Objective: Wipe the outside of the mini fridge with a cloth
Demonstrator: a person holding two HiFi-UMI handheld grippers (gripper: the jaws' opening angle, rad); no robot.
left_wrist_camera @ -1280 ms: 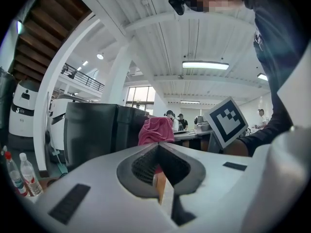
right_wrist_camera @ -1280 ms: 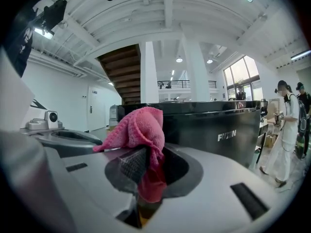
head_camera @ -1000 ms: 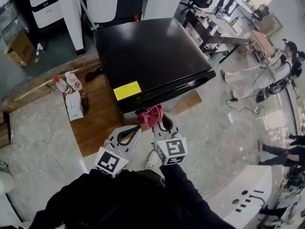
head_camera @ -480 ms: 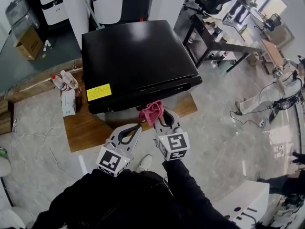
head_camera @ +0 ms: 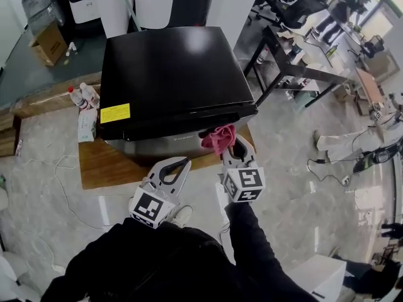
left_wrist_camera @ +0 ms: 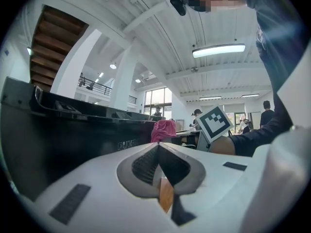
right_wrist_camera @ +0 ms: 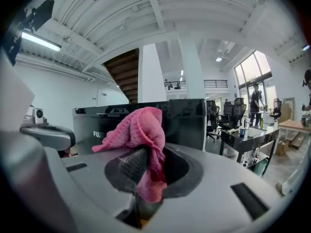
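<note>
The right gripper (right_wrist_camera: 146, 171) has its jaws clamped on a pink cloth (right_wrist_camera: 138, 130). A fold of it is pinched between the pads, and the loose bulk stands up in a bunch above the tips. The left gripper (left_wrist_camera: 159, 148) has its jaws pressed together with nothing between them. It hangs just left of the right gripper, below the front of the mini fridge (head_camera: 170, 74). In the head view the cloth lies at the fridge's upper front edge, near the right front corner. Contact with the surface cannot be confirmed. The cloth looks to be a soft, light, knitted or terry fabric, so it will likely drape, bunch and slip if gripped by too little material. A deep fold between the pads, as here, is the secure hold, and the free bunch makes the wiping face. The fridge is a rigid black cabinet with a glossy top. It is probably heavy enough to stay put under wiping pressure, though the gloss will show streaks. It stands on a low wooden platform (head_camera: 107, 165), with two bottles (head_camera: 83, 95) beside it at the left. Pale lettering (right_wrist_camera: 98, 134) on the front face begins "FU"; the rest cannot be read. A yellow label (head_camera: 115, 113) sits at the top's front left corner, its print too small to read.
</note>
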